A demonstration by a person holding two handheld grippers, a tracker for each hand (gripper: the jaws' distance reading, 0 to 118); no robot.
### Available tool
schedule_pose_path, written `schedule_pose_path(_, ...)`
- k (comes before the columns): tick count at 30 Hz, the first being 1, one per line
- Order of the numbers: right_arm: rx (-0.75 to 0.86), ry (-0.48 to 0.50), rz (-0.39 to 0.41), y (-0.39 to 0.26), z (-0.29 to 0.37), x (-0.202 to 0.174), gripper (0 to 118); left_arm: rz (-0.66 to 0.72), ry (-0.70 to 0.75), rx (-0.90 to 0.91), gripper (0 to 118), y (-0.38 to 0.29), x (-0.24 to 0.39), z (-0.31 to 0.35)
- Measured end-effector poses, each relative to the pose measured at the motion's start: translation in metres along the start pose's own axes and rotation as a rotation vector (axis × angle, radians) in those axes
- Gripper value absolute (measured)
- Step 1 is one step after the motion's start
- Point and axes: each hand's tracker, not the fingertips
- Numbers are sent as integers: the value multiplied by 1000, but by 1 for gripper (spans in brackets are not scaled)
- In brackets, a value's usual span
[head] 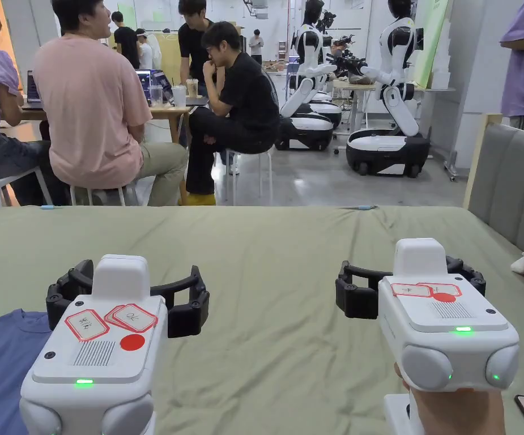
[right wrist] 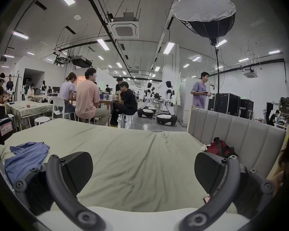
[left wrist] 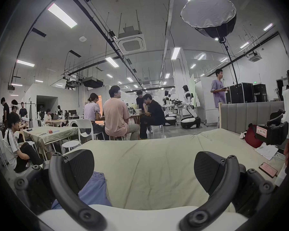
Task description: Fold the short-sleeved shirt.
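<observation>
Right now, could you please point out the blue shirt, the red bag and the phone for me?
blue shirt (right wrist: pixel 26 158): right gripper view, on its flat middle.
red bag (right wrist: pixel 219 147): right gripper view, on its upper side, by the headboard.
phone (left wrist: pixel 268 169): left gripper view, on its screen.

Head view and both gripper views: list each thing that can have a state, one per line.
left gripper: open, empty, above the bed
right gripper: open, empty, above the bed
blue shirt: rumpled, unfolded, on the bed
phone: screen lit, lying flat
bed sheet: spread, lightly creased
</observation>
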Motion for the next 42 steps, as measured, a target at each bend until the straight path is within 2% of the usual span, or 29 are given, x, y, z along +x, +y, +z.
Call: schedule_pose_path(42, 13, -1, -7, 1, 3, 8, 118, 0, -10, 12, 118, 7, 4, 2)
